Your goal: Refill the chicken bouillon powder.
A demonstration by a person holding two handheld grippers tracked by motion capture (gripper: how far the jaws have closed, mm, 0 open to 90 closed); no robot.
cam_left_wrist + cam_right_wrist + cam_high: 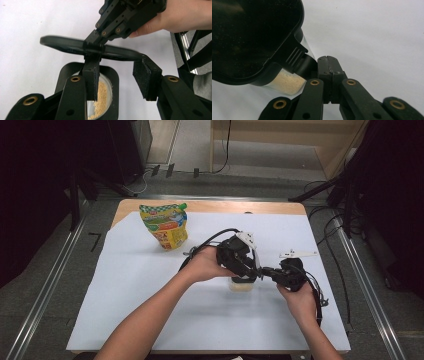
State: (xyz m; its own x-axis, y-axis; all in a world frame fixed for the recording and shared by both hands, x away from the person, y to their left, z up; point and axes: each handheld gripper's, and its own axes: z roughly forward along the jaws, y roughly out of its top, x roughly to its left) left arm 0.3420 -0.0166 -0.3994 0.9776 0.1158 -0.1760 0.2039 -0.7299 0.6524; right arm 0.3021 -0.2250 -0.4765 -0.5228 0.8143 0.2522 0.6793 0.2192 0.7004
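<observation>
While your right gripper (327, 60) pinches tab of raised lid (62, 46), your left gripper (117, 65) hangs half-spread just under lid edge, gripping nothing; jar (75, 72) sits below its jaws. Tug sideways and jar may tip, spilling granules (101, 93)

Pouch (165, 225) stands near table's (150, 320) far left corner; container (242, 285) mid-table; near edge and left side open.

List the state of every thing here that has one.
Jar: open, granules inside.
Flap: lifted above the jar's mouth.
Right gripper: shut on flap.
Left gripper: open, jaws at the flap.
Pouch: upright, capped.
</observation>
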